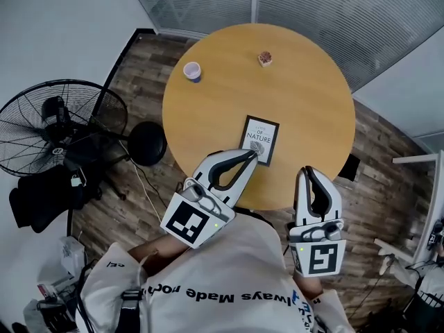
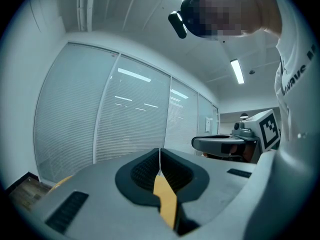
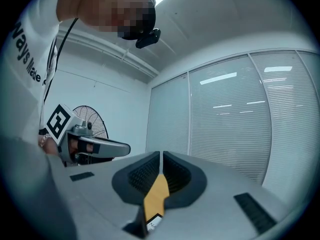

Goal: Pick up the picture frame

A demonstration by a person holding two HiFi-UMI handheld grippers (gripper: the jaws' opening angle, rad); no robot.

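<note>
Picture frame (image 1: 260,139): flat black-edged rectangle, laid on round wooden table (image 1: 305,89) near its front edge. Left gripper (image 1: 253,155) jaws are seen closed, nothing gripped, tips over frame's near corner, contact not discernible. Right gripper (image 1: 308,172) is also closed and empty, held at table edge. Small cup (image 1: 192,70) is set farther back, contents not visible

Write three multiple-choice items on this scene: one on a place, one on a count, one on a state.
1. Where on the table does the picture frame lie?
A. The half nearest the person
B. The far rim
C. The left rim

2. How many things lie on the table?
A. Two
B. Three
C. Five

3. The left claw is:
A. Shut, empty
B. Wide open
C. Shut on the frame

1A: the frame lies toward the near rim.
2B: frame, cup, small brown object.
3A: its jaws meet with nothing between.
</note>
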